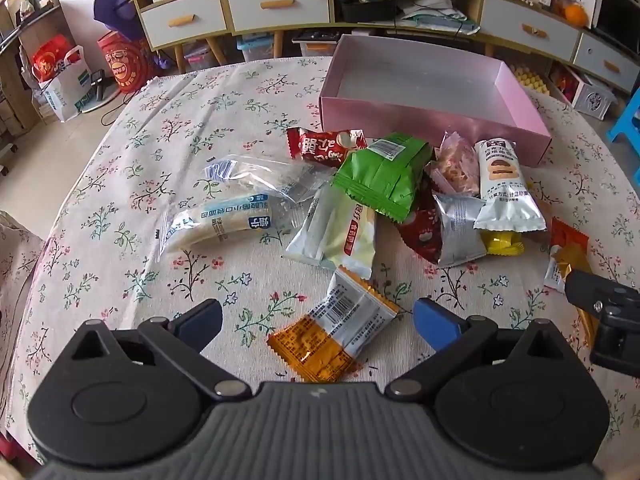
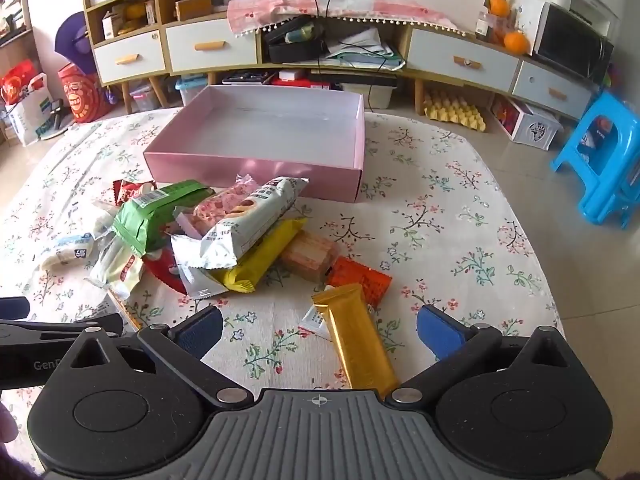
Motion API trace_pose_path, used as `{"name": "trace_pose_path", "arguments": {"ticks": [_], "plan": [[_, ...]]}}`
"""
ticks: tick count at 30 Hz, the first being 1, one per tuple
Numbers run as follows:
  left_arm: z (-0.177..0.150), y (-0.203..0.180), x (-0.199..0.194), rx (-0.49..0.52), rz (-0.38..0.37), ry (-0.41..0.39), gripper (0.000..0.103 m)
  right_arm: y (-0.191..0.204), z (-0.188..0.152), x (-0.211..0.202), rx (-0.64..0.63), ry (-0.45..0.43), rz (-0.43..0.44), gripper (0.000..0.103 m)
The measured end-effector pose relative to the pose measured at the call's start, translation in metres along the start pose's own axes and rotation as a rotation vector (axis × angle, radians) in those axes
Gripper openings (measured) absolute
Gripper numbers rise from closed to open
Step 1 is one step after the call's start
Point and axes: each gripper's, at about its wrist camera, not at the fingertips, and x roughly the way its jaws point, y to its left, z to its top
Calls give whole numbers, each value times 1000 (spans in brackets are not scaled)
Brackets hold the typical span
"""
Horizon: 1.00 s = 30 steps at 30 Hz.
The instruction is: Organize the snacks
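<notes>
Snack pile (image 1: 400,192) heaped on floral tablecloth (image 1: 120,184), just before pink box (image 1: 432,116). Both grippers, left (image 1: 318,320) and right (image 2: 320,330), spread wide, nothing gripped. Orange packet (image 1: 332,332) and gold bar (image 2: 356,340) lie between fingers.

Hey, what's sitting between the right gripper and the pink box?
In the right wrist view, a gold packet lies in front of the right gripper, then an orange wrapper, then bare tablecloth up to the pink box.
</notes>
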Motion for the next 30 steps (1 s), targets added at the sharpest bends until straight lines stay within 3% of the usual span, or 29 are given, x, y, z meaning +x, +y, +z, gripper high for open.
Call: {"name": "trace_pose_path", "arguments": {"ticks": [30], "plan": [[-1, 4, 4, -10, 4, 7, 102, 2, -1, 5, -17, 21, 22, 103]]}}
